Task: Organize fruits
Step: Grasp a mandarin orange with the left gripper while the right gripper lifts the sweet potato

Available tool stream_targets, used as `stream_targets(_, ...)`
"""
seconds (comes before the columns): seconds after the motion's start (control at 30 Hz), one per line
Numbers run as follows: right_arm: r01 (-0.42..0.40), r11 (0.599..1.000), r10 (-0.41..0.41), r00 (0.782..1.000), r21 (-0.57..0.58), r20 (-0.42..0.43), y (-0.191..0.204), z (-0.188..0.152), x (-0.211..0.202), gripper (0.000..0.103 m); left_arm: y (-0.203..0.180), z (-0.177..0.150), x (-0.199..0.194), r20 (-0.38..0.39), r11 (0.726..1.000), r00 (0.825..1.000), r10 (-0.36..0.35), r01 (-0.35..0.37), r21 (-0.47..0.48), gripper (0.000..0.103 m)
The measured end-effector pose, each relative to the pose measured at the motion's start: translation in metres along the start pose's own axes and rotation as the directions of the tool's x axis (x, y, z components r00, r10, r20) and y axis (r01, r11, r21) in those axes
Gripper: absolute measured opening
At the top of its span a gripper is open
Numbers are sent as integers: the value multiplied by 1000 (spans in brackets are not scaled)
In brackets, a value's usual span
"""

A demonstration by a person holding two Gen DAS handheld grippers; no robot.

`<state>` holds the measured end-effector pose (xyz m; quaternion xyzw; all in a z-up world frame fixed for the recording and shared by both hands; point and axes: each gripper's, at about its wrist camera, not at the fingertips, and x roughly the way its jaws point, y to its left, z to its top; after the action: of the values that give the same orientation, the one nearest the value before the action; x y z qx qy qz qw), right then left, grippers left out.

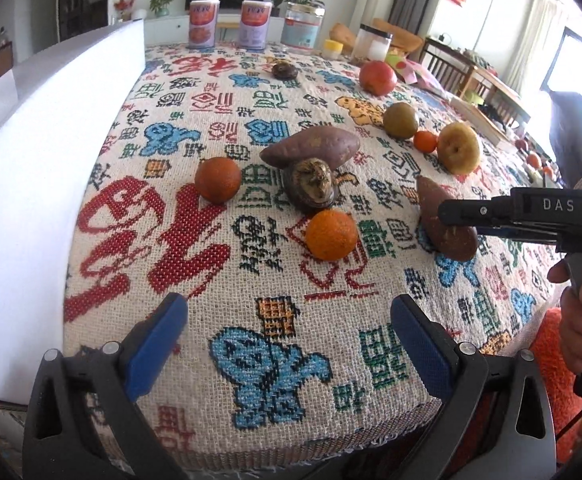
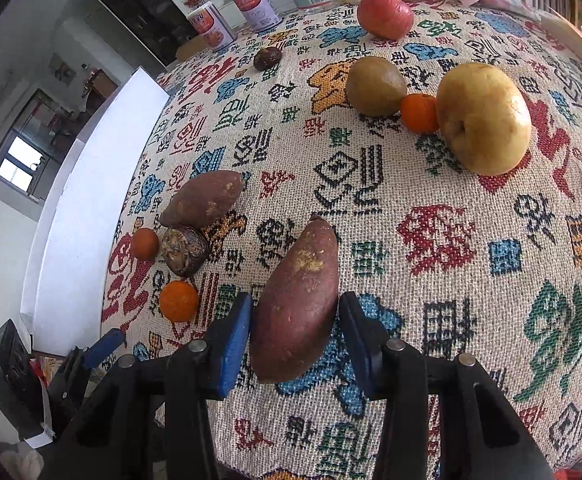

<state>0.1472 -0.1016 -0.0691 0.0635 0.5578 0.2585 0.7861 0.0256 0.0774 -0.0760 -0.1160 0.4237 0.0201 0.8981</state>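
Note:
A sweet potato (image 2: 297, 304) lies between the blue pads of my right gripper (image 2: 294, 334); the jaws flank it closely, and contact is not clear. It also shows in the left wrist view (image 1: 447, 220) beside the right gripper (image 1: 451, 213). My left gripper (image 1: 289, 344) is open and empty near the table's front edge. A second sweet potato (image 1: 311, 146), a dark round fruit (image 1: 311, 186) and two oranges (image 1: 217, 179) (image 1: 331, 234) lie mid-table. A yellow pear (image 2: 483, 118), a green fruit (image 2: 376, 86), a small orange (image 2: 419, 113) and a red apple (image 2: 385, 15) lie further off.
The table wears a patterned woven cloth (image 1: 275, 360). A white board (image 1: 43, 152) stands along its left side. Two cans (image 1: 203, 23) (image 1: 255, 24), jars (image 1: 303, 26) and another dark fruit (image 1: 284, 70) stand at the far edge. Chairs and clutter lie to the right.

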Motion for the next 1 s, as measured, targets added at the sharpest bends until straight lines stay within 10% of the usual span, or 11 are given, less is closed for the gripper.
stream_targets(0.17, 45, 999, -49, 984, 22, 173, -20, -21, -21, 69, -15, 23, 15, 6, 999, 1000, -1, 1, 40, 97)
stream_targets(0.37, 57, 998, -61, 961, 23, 272, -24, -30, -38, 71, -23, 27, 39, -28, 998, 999, 42, -41, 46, 73)
stream_targets(0.53, 40, 998, -51, 965, 47, 256, -28, -29, -33, 71, -27, 27, 40, -14, 995, 999, 45, -44, 92, 32)
stream_targets(0.77, -41, 999, 38, 982, 10, 187, -24, -29, -31, 71, -15, 18, 27, -32, 995, 999, -37, 40, 87, 30)
stream_targets(1.0, 150, 965, -148, 989, -214, 29, 21, -2, -5, 71, -11, 14, 18, -38, 996, 996, -75, 77, 54, 29)
